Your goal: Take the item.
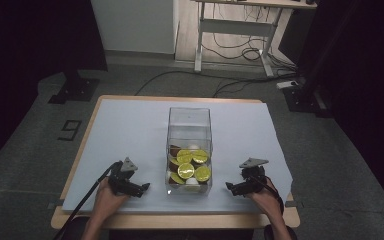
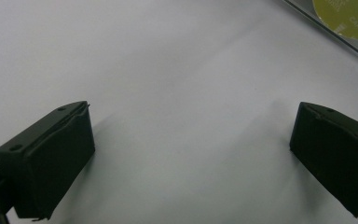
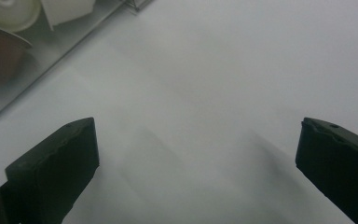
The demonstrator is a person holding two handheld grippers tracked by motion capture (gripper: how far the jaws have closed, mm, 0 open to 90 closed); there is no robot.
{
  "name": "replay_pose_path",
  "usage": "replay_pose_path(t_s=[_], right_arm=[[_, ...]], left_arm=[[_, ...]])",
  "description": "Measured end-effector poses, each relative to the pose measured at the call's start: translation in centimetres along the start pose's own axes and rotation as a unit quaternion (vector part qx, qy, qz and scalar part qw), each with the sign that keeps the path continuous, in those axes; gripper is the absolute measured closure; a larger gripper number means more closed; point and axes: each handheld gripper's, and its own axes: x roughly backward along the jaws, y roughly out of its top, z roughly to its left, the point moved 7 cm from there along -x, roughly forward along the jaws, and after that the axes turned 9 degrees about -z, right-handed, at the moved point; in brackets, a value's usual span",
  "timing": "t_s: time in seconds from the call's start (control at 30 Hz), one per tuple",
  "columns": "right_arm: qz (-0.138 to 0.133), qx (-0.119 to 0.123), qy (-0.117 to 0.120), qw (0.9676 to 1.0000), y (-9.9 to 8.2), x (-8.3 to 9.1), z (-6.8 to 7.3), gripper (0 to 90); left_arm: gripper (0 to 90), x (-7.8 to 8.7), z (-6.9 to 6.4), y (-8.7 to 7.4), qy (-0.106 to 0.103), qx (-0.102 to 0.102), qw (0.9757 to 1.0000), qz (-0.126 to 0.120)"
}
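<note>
A clear plastic box (image 1: 189, 118) stands in the middle of the white-covered table (image 1: 130, 130). It holds several brown capsules with yellow-green foil lids (image 1: 186, 170) and a few white ones. My left gripper (image 1: 142, 188) rests on the sheet left of the box, open with nothing between its jaws (image 2: 191, 140). A corner of the box with a yellow lid (image 2: 349, 18) lies at its upper right. My right gripper (image 1: 230, 187) rests on the sheet right of the box, open and empty (image 3: 198, 154). The box edge with a white capsule (image 3: 9, 11) sits at its upper left.
The table's wooden edge (image 1: 180, 220) runs close to both hands. Beyond the table lie grey floor, a black stand base (image 1: 75, 89), cables and the white legs of a desk (image 1: 235, 35). A "9" mark (image 1: 69, 130) is on the floor at left.
</note>
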Motion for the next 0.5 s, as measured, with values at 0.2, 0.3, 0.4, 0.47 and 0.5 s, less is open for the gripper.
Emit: replay_pose_path(t_s=[0.2, 0.3, 0.4, 0.47, 0.5], right_arm=[[-0.007, 0.017, 0.006, 0.9998, 0.8, 0.4, 0.5, 0.0], [-0.015, 0.012, 0.012, 0.9997, 1.2, 0.6, 0.7, 0.0], [-0.017, 0.009, 0.016, 0.9997, 1.4, 0.7, 0.7, 0.0], [-0.019, 0.007, 0.019, 0.9996, 1.6, 0.8, 0.7, 0.0], [-0.023, 0.004, 0.02, 0.9995, 1.8, 0.9, 0.8, 0.0]], left_arm=[[0.0, 0.0, 0.0, 0.0, 0.0, 0.0, 1.0, 0.0], [0.0, 0.0, 0.0, 0.0, 0.0, 0.0, 1.0, 0.0], [0.0, 0.0, 0.0, 0.0, 0.0, 0.0, 1.0, 0.001], [0.0, 0.0, 0.0, 0.0, -0.001, -0.001, 1.0, 0.001], [0.0, 0.0, 0.0, 0.0, -0.001, 0.0, 1.0, 0.0]])
